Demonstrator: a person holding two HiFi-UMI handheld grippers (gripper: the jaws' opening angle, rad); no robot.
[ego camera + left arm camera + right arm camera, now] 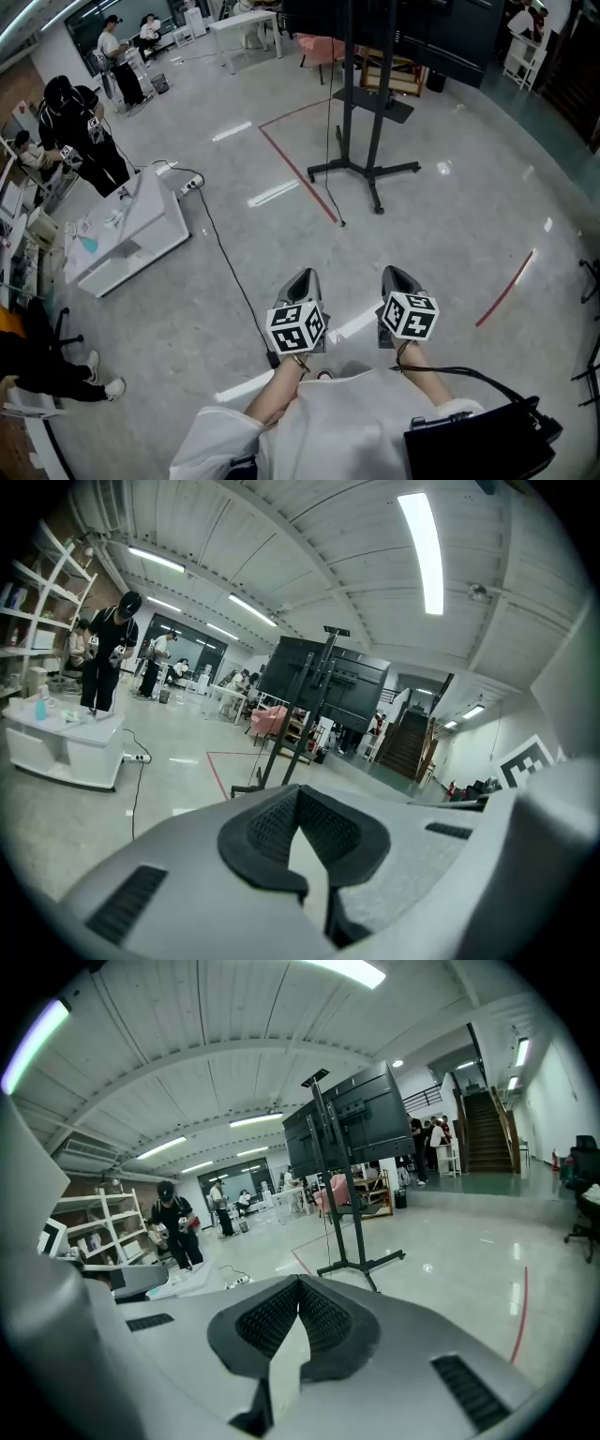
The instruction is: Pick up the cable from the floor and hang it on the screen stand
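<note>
Your white sleeves (309, 422) are filling the bottom of the head view, and you're holding both grippers just ahead of them, side by side. The left gripper (303, 277) is sitting with its jaws pressed together, pad against pad, and the right gripper (397, 273) is doing the same, its jaws closed on themselves. Both are pointing forward at the screen stand (361, 122), which is standing well ahead of them. The cable (330, 141) is hanging down thin and black at the stand's left side, and its lower end is lying on the floor beside the red tape line (300, 169), ahead of the two grippers, roughly between their lines, well apart from both. A second black lead (230, 262) is running along the floor from the power strip (191, 184), far ahead and left, back to just below the left gripper.
</note>
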